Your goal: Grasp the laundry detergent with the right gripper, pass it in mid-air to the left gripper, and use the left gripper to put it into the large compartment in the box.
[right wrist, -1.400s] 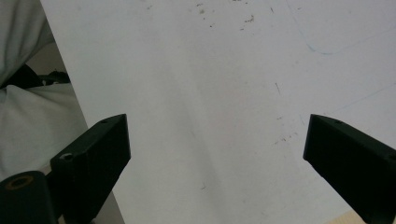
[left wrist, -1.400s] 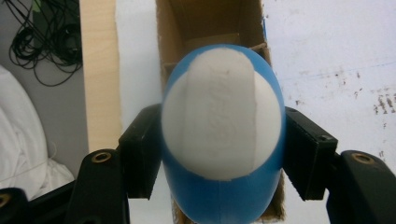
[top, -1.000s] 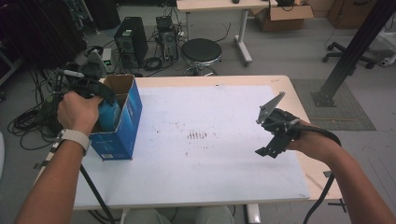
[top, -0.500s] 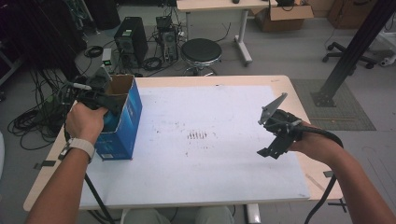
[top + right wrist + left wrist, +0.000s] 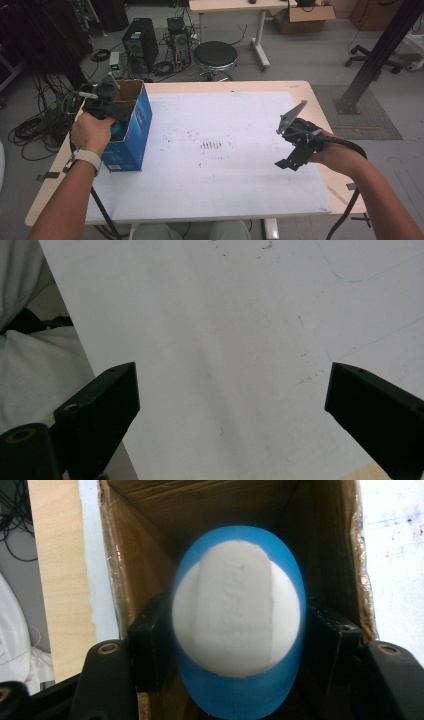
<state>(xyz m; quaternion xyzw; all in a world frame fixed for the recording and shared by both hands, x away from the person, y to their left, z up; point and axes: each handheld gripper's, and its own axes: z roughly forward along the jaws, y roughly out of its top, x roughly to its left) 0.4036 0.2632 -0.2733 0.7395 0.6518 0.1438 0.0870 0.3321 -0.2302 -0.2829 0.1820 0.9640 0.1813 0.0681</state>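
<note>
My left gripper point(image 5: 239, 645) pinches a blue bottle point(image 5: 239, 690) by its sides, one black jaw pressed against each flank just below the white cap point(image 5: 236, 615). The bottle hangs inside the open cardboard box point(image 5: 150, 510), whose brown inner walls rise close on either side of my jaws; in the high view the box's blue outer face point(image 5: 135, 130) stands at the table's edge directly under my left hand point(image 5: 92, 132). My right gripper point(image 5: 230, 405) hovers with its jaws spread wide and nothing between them, above the bare white sheet point(image 5: 240, 315), well apart from the box.

Step in hand, as I judge it: the bottle is being carried through the mouth of the box, most likely lowered into it, though the pictures alone do not fix the direction. The box floor is hidden behind the bottle, so I cannot tell whether the bottle has touched down.

Next move: keep the bottle upright and centred, travel straight along the box's height, and release only once it rests on the bottom.

Obstacles: the cardboard walls and ragged top edge point(image 5: 112, 570) leave little room beside my jaws; a sideways drift could snag them or tip the light box.
</note>
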